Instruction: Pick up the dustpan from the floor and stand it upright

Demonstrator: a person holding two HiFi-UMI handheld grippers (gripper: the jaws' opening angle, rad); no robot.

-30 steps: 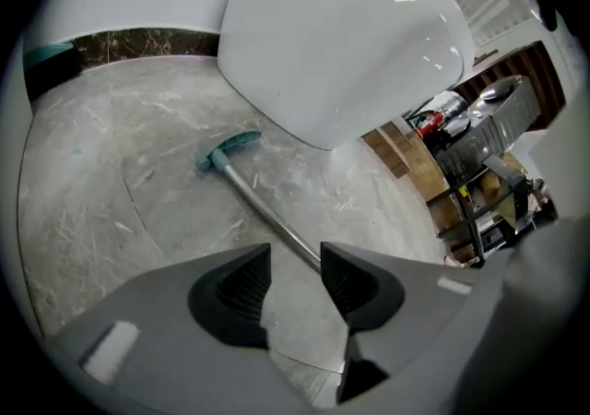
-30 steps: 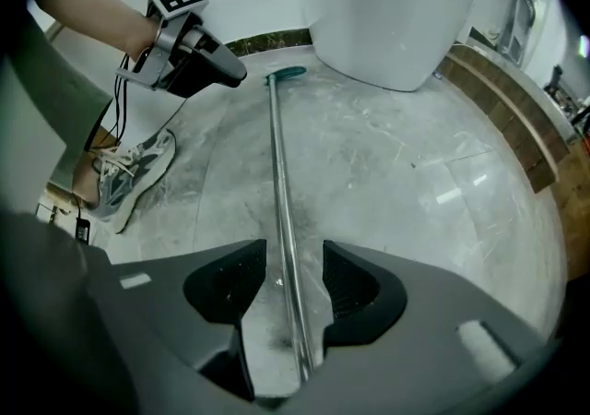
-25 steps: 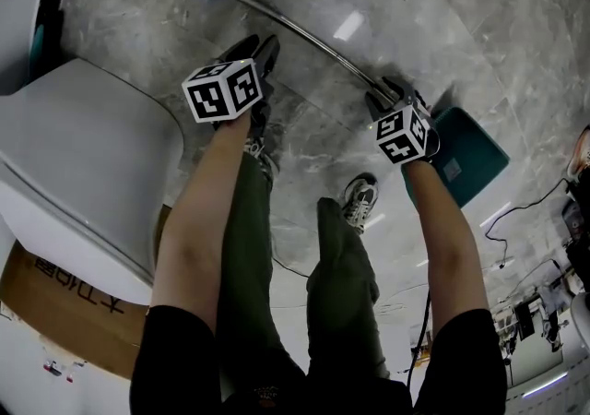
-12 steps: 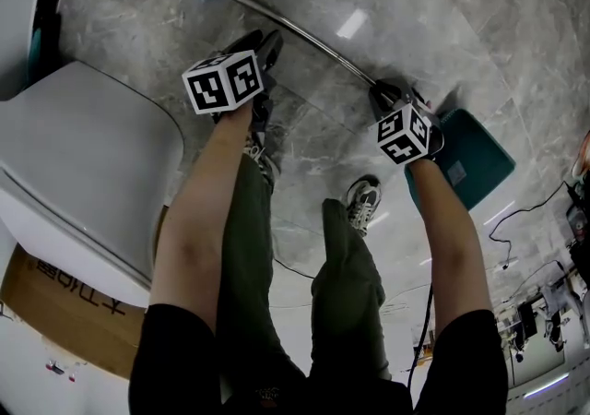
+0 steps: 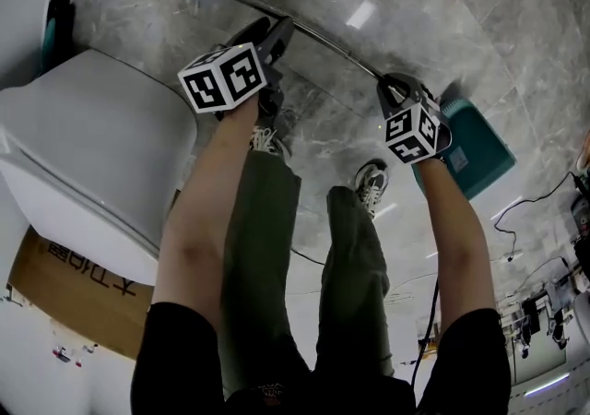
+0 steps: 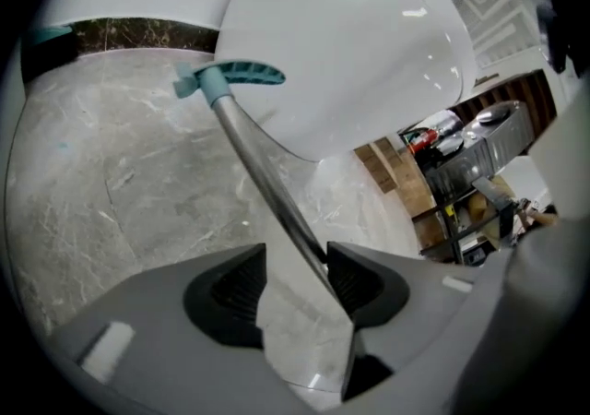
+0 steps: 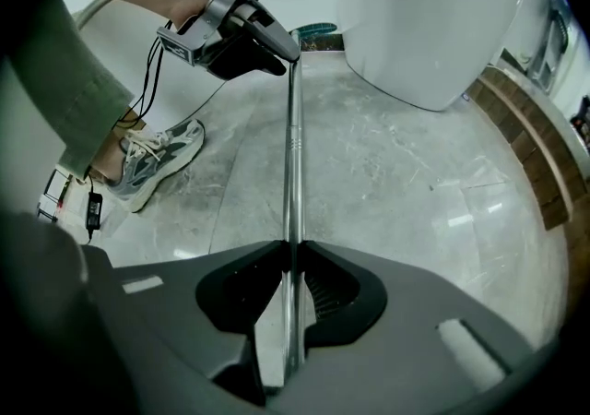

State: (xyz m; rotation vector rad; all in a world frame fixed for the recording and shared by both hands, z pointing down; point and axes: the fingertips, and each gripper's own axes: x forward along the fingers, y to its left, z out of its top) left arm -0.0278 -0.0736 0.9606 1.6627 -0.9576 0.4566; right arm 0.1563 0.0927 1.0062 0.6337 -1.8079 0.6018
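The dustpan has a teal pan (image 5: 475, 150) and a long metal handle (image 5: 323, 40) that ends in a teal grip (image 6: 235, 77). My right gripper (image 5: 396, 88) is shut on the handle (image 7: 293, 155) close to the pan, with the pads pressed on both sides of the tube. Further up the handle, my left gripper (image 5: 277, 35) has its jaws opening. In the left gripper view the handle (image 6: 258, 173) runs between those jaws along the right one, with a wide gap on the left. The right gripper view shows the left gripper (image 7: 267, 49) at the handle's upper part.
A big white rounded chair (image 5: 92, 155) stands at the left, with a cardboard box (image 5: 64, 298) beside it. The person's legs and shoes (image 5: 369, 184) are between the two arms. A cable (image 5: 535, 201) trails on the marble floor at the right.
Both grippers sit a little higher along the handle's line than before. The right jaws have come to close on the handle near the pan, and the left jaws have spread apart.
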